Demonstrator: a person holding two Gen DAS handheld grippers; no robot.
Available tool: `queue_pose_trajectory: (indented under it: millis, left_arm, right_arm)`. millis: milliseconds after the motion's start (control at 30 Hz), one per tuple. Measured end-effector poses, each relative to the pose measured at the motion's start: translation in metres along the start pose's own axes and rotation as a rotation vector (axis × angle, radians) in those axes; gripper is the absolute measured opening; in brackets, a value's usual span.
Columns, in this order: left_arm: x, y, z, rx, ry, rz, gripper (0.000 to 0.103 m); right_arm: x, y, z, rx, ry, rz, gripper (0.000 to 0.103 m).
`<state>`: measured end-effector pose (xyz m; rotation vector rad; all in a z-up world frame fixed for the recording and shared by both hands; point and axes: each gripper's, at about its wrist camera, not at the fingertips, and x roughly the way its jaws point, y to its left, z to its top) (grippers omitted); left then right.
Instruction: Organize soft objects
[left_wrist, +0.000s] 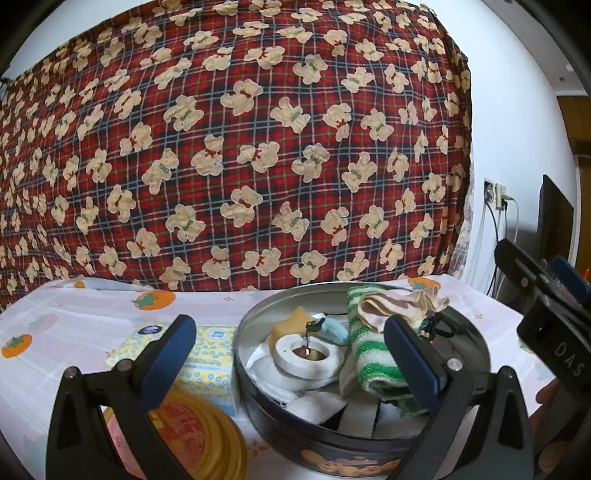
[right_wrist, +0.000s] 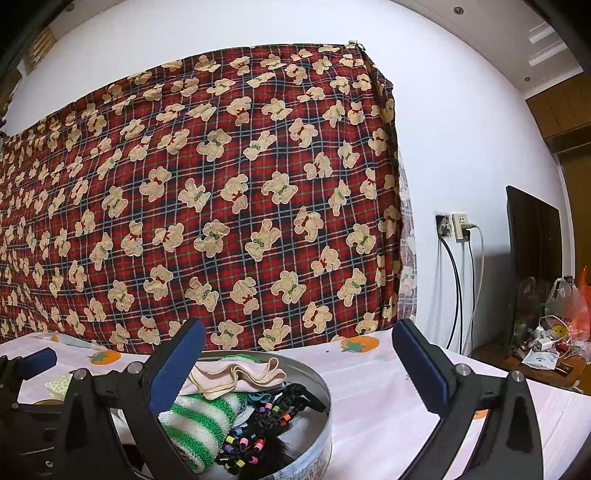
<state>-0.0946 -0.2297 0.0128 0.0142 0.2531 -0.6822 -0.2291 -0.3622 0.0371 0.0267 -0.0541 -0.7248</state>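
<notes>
Both tongs stand spread wide with nothing between their blue-padded fingers. Left gripper (left_wrist: 291, 354) hovers over a round metal cookie tin (left_wrist: 317, 439) with a dark printed wall, which sits on a white tablecloth printed with orange persimmons (left_wrist: 92, 317); its right finger hangs over the tin and its left finger over the cloth beside it. Inside the tin lie a green-and-white striped fuzzy towel (left_wrist: 373, 365), a folded pale pink cloth (left_wrist: 399, 306) on top of it, a white ring of tape (left_wrist: 306, 356), a small light-blue soft toy (left_wrist: 334, 332) and white folded pads (left_wrist: 314, 404). Just left of the tin lie a yellow-and-blue patterned tissue pack (left_wrist: 207, 373) and a coil of yellow tubing (left_wrist: 218, 439).

Right gripper (right_wrist: 299, 365) hangs above the tin's right rim, its right finger over bare tablecloth. A black braided hairpiece with coloured beads (right_wrist: 258, 439) rests in the tin beside the towel. A red plaid blanket with cream teddy bears (right_wrist: 221, 192) hangs behind.
</notes>
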Motion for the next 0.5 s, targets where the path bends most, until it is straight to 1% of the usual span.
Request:
queue_pose_trajectory:
  millis: [267,500]
  left_arm:
    - [0.0007,0.0054,-0.0011,-0.015,0.005,0.033,0.103]
    - [0.0016,0.0052,-0.0016,-0.009,0.009,0.040,0.103]
  right_arm:
    - [0.0000,0.0008,0.0001,-0.002,0.000,0.001,0.102]
    - [-0.0003,0.0012,0.0002,-0.002,0.001,-0.001,0.102]
